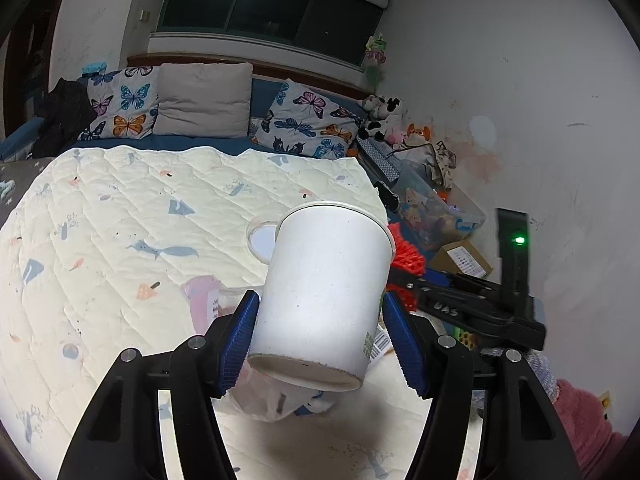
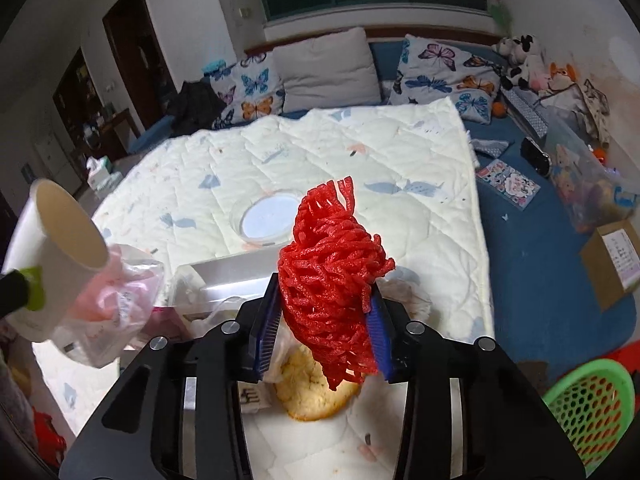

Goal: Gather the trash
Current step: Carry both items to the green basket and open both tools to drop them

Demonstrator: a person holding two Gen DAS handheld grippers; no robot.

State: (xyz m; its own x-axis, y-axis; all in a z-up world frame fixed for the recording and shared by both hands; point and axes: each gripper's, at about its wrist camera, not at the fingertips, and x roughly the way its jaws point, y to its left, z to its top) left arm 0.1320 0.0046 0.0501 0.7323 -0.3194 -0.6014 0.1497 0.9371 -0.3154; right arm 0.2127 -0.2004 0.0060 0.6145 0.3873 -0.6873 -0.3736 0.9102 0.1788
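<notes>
My left gripper (image 1: 320, 336) is shut on a white paper cup (image 1: 324, 292), held tilted above the quilted bed cover (image 1: 120, 216). The cup also shows at the left of the right wrist view (image 2: 60, 252), its open mouth facing up. My right gripper (image 2: 326, 328) is shut on a red foam net (image 2: 332, 280), held above the bed; the net peeks out behind the cup in the left wrist view (image 1: 404, 256). Below lie a round biscuit (image 2: 312, 388), a clear plastic bag with pink contents (image 2: 116, 300), a silver box (image 2: 236, 276) and a clear round lid (image 2: 266, 216).
A green plastic basket (image 2: 592, 400) sits at the lower right on the blue sheet. A cardboard box (image 2: 612, 260), a clear toy bin (image 2: 580, 176) and a booklet (image 2: 508, 184) lie along the right. Pillows (image 2: 332, 68) and stuffed toys (image 2: 520, 60) line the headboard.
</notes>
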